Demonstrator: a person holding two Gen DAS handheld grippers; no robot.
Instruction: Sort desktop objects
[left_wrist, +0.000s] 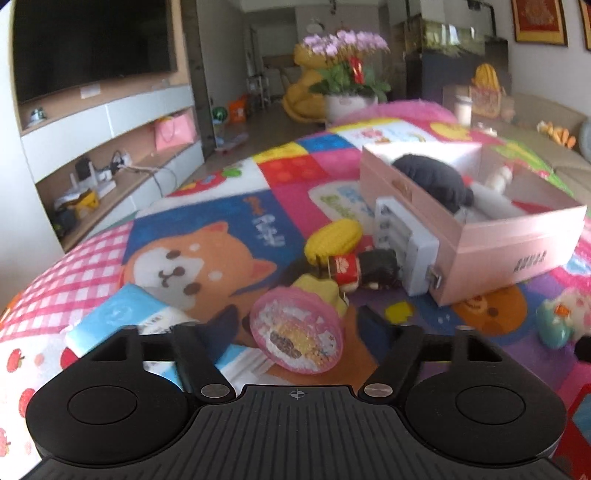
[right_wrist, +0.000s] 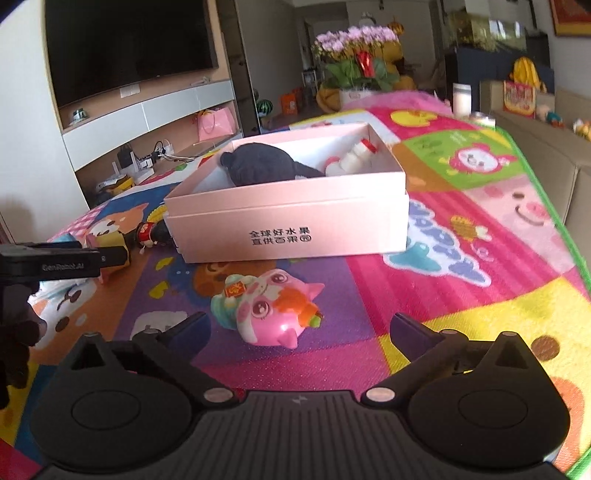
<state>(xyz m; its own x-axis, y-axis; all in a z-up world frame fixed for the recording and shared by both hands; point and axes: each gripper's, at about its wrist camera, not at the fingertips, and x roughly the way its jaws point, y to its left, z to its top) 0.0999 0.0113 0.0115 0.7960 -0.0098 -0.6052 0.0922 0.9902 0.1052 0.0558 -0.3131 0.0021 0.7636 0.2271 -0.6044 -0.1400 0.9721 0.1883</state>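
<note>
In the left wrist view a round pink cup (left_wrist: 295, 332) lies tilted, its printed lid towards me, between the fingers of my left gripper (left_wrist: 299, 325). The pads sit close on either side, and a thin strip of mat shows at each. My left gripper (right_wrist: 62, 258) also shows at the left edge of the right wrist view. My right gripper (right_wrist: 301, 328) is open wide over the mat. A pink animal toy (right_wrist: 273, 314) lies on its side just ahead, between the fingertips and untouched. The open pink box (right_wrist: 295, 221) holds a black cloth lump (right_wrist: 258, 166) and a white bottle toy (right_wrist: 354, 155).
Against the pink box (left_wrist: 480, 236) leans a white battery charger (left_wrist: 402, 240). Beside it lie a yellow corn toy (left_wrist: 336, 236) and a small red-and-black doll (left_wrist: 354, 269). A blue tissue pack (left_wrist: 122, 321) lies left of the cup. The colourful mat (right_wrist: 480, 277) ends at a green edge on the right.
</note>
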